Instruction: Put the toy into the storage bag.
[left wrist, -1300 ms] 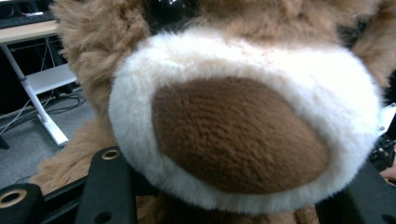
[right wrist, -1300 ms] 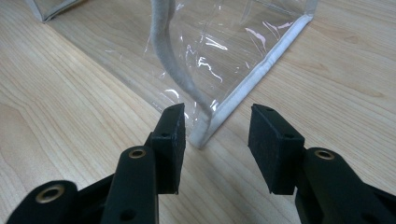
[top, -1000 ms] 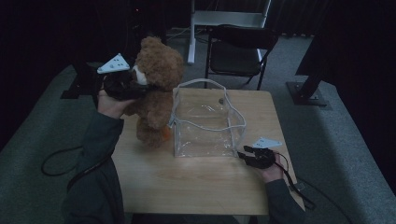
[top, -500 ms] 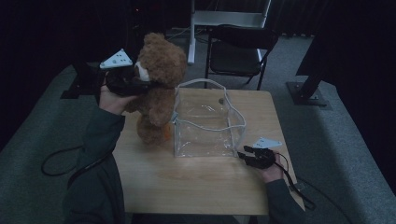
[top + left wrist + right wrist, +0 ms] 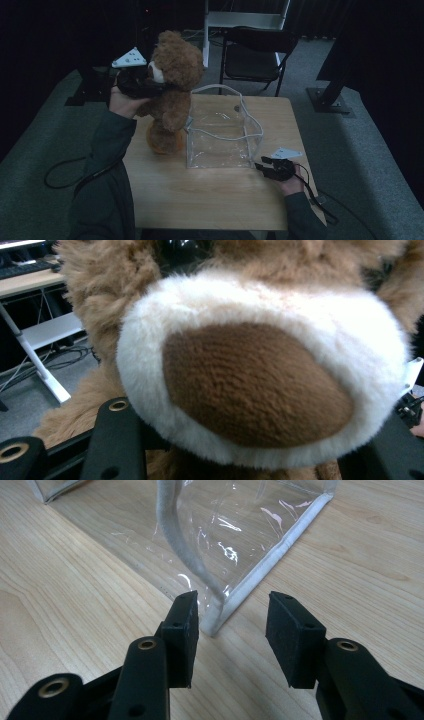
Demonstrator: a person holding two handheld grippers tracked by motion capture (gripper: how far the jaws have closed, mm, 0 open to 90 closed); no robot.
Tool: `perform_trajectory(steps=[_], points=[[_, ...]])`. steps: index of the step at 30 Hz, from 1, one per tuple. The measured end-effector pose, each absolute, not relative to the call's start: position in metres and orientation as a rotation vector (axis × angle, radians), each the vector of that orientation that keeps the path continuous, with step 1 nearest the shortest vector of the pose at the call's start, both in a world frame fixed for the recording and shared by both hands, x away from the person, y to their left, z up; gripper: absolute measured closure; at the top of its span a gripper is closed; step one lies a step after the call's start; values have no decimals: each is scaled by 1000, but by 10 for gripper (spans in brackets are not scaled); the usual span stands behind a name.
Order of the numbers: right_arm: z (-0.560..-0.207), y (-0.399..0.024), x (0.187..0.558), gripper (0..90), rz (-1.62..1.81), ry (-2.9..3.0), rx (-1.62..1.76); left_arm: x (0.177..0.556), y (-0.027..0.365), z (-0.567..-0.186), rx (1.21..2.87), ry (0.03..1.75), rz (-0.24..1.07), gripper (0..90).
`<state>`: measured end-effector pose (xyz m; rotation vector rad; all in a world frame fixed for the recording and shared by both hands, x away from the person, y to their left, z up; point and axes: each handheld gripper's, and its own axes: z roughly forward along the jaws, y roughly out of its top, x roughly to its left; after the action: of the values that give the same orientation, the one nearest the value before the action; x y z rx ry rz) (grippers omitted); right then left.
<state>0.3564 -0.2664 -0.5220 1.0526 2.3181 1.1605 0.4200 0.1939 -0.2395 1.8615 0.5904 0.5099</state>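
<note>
Left gripper (image 5: 150, 86) clamped on fluffy brown teddy bear (image 5: 172, 95), left of clear plastic bag (image 5: 222, 132); right gripper (image 5: 230, 625) spread at bag's corner. Next, probably: lowering bear inside.

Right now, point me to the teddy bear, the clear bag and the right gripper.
teddy bear (image 5: 176, 65), high view, on the side of its head.
clear bag (image 5: 220, 145), high view, on its near transparent wall.
right gripper (image 5: 230, 630), right gripper view, midway between its open fingertips, facing the bag's bottom corner.
</note>
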Motion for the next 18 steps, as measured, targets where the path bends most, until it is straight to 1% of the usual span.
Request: perform_trajectory(steps=[18], points=[[-523,-267,356,555,1162,2319,1054,426,176,-228,1888,569,521,438]])
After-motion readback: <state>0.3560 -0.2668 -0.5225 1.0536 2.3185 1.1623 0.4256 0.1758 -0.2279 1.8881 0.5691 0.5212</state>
